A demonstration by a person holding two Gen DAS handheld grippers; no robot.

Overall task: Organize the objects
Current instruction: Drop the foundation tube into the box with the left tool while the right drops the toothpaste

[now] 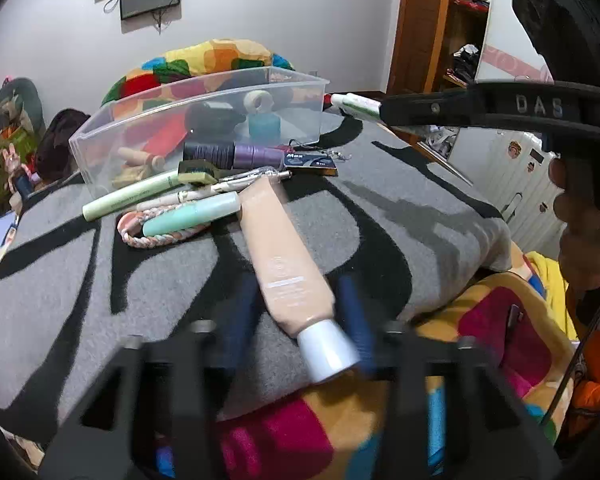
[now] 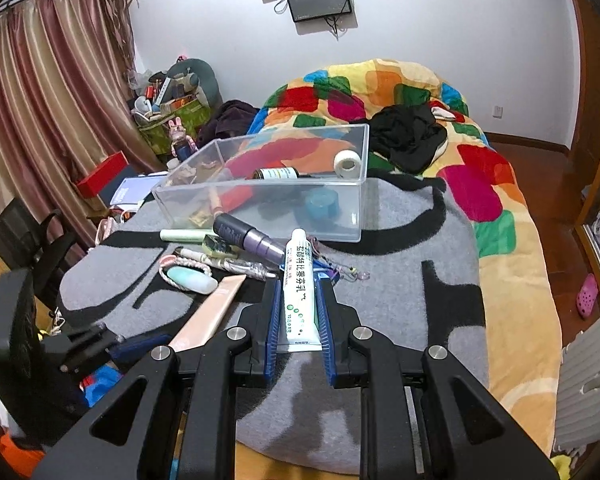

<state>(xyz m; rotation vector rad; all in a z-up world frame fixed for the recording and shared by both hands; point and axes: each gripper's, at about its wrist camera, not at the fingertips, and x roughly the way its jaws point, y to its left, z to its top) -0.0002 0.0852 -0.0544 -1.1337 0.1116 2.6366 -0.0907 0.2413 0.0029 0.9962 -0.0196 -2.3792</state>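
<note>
Meanwhile the right gripper (image 2: pixel 298 312) clenches its jaws on a white ointment tube (image 2: pixel 296 288), lifted above the grey blanket (image 2: pixel 400 300). The left gripper (image 1: pixel 300 312) straddles a peach cream tube (image 1: pixel 280 256) lying on that blanket, jaws loosened, pads apart from it. Behind stands the clear plastic bin (image 2: pixel 260 200).

You had the clear plastic bin (image 2: pixel 260 196) at the far end of the grey-and-black blanket (image 2: pixel 400 300), the long beige tube (image 1: pixel 284 264) lying before it, between your left gripper's (image 1: pixel 296 316) fingers.
</note>
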